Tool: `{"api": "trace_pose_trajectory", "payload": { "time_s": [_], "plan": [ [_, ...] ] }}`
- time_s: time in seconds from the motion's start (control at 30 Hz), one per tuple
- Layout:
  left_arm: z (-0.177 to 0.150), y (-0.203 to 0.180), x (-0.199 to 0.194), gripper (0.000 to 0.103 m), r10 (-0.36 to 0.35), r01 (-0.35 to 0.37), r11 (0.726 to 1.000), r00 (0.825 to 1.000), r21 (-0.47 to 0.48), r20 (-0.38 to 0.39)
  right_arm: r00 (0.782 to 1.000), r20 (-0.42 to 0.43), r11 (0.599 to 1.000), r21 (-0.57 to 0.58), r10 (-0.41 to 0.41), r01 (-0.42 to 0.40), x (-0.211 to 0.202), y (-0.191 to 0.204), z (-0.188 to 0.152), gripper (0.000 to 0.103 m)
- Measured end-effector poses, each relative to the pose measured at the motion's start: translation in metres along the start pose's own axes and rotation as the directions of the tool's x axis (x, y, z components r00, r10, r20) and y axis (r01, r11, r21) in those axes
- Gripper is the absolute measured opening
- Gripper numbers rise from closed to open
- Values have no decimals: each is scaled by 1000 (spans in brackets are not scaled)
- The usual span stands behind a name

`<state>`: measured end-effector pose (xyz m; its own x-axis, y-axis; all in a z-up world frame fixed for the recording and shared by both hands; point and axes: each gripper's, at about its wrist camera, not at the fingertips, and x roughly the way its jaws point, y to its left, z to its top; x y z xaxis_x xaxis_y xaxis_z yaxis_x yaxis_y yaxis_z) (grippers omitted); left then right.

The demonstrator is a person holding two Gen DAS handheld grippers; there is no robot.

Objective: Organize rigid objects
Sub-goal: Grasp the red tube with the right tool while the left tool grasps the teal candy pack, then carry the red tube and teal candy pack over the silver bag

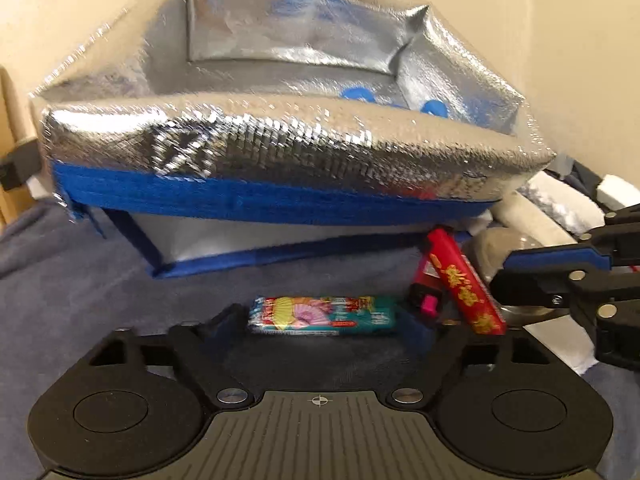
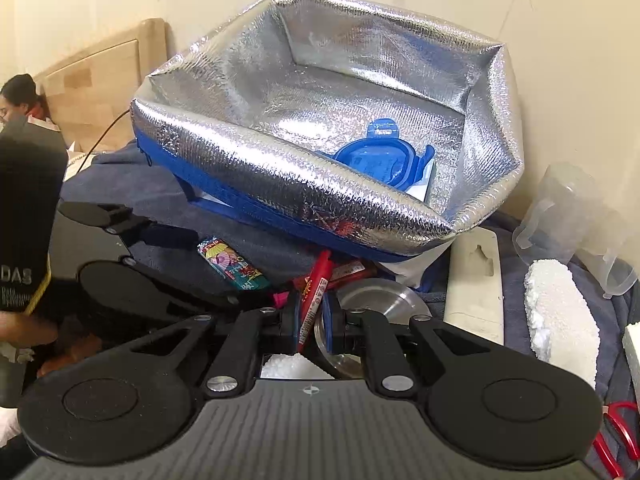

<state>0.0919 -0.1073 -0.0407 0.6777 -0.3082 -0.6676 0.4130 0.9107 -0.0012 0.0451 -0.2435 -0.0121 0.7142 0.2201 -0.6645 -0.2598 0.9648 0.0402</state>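
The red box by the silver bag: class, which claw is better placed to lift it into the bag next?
Right. The right claw is already shut on the red box, just below the open silver bag. The left claw is open, facing the teal packet instead.

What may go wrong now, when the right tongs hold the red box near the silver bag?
1. The right tongs grip the red box near one end only, so it may pivot or slip when lifted.
2. The soft front rim of the silver bag sags over the pile; the box may catch on it.
3. The steel plate lies right beside the box and could be dragged along.
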Motion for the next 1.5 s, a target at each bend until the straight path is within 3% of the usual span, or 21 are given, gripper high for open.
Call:
{"api": "trace_pose_trajectory", "payload": {
  "time_s": [0.47,0.6,0.77,0.93,1.5],
  "plan": [
    [-5,18,-11,80,18,-19,999,1000,-34,-10,999,-30,1000,-12,-13,13,25,5,9,12],
    [-8,29,-16,80,36,-36,998,999,-52,-8,999,-29,1000,-10,-29,29,34,6,11,18],
    [-11,34,-20,80,40,-40,997,999,-66,-4,996,-92,999,-52,-8,3,41,20,2,21],
    [-11,32,-22,80,35,-34,997,999,-66,1,997,-75,1000,-12,-16,15,37,22,-3,14],
    [-4,24,-67,80,57,-53,998,995,-46,85,1000,-13,998,-56,-8,7,-2,46,3,14]
  ]
}}
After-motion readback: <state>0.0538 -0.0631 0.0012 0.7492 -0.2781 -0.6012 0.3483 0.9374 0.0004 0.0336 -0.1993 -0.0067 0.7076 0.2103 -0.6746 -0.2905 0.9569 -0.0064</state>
